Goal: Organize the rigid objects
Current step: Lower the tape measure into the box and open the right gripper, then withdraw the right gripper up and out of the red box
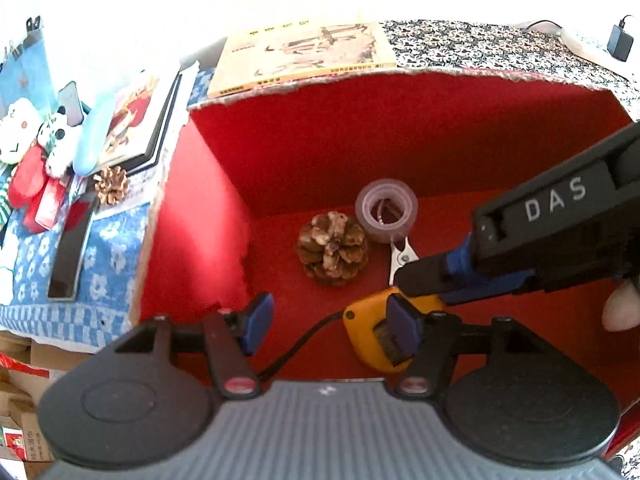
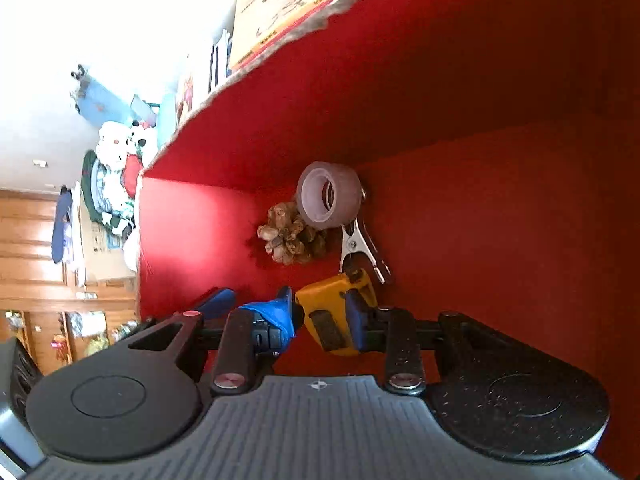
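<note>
Crosswise, yellow tape measure (image 2: 336, 312) — clamped in right tool (image 2: 320, 312).

My right claw (image 2: 320, 312) grips yellow tape measure (image 2: 320, 300) in red box (image 1: 320, 132); beside it metal clip (image 2: 354, 246), pinecone (image 1: 333, 249), tape roll (image 1: 386, 206).

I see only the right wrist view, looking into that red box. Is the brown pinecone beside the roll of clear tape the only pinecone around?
Observer: No. The left wrist view shows a second brown pinecone outside the red cardboard box, beside a stack of books.
Operator: Does anything hang off the yellow thing?
Observer: Yes, a thin black cord trails from the yellow tape measure toward the camera.
Operator: And the other gripper?
Observer: The left gripper is open, holding nothing.
</note>
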`<state>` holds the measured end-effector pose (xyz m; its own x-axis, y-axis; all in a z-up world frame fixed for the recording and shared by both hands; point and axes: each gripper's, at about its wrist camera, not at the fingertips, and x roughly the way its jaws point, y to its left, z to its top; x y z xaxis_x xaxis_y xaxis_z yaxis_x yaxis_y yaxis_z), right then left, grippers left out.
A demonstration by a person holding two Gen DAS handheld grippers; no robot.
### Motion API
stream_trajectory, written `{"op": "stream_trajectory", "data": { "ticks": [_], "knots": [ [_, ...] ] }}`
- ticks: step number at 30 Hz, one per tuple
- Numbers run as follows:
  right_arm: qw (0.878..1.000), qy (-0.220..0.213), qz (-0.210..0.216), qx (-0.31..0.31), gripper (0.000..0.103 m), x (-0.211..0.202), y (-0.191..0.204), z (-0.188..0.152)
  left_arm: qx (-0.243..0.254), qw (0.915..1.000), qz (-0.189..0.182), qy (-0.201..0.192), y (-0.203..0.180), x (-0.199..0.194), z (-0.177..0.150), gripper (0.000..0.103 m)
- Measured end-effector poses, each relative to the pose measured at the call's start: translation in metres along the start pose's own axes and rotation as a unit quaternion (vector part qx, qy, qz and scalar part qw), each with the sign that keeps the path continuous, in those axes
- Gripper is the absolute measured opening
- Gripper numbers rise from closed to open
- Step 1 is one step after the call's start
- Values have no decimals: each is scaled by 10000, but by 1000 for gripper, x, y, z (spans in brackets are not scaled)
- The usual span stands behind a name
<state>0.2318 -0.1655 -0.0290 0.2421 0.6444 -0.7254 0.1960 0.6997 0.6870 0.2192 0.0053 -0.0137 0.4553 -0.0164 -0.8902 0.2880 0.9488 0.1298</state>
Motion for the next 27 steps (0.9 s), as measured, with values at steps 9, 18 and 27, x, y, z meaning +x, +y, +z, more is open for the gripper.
{"op": "stream_trajectory", "data": {
  "ticks": [9,18,27],
  "knots": [
    [9975,-238,-450,489,13,-8,-14,1,-93,9996,101,-237,2,-17,-2,70],
    [9971,470,-511,315,13,25,2,5,-130,9976,400,-553,11,-41,-6,74],
    [9980,-490,-351,-175,13,4,7,-9,-199,9957,430,-795,14,-65,-15,80]
  ]
}}
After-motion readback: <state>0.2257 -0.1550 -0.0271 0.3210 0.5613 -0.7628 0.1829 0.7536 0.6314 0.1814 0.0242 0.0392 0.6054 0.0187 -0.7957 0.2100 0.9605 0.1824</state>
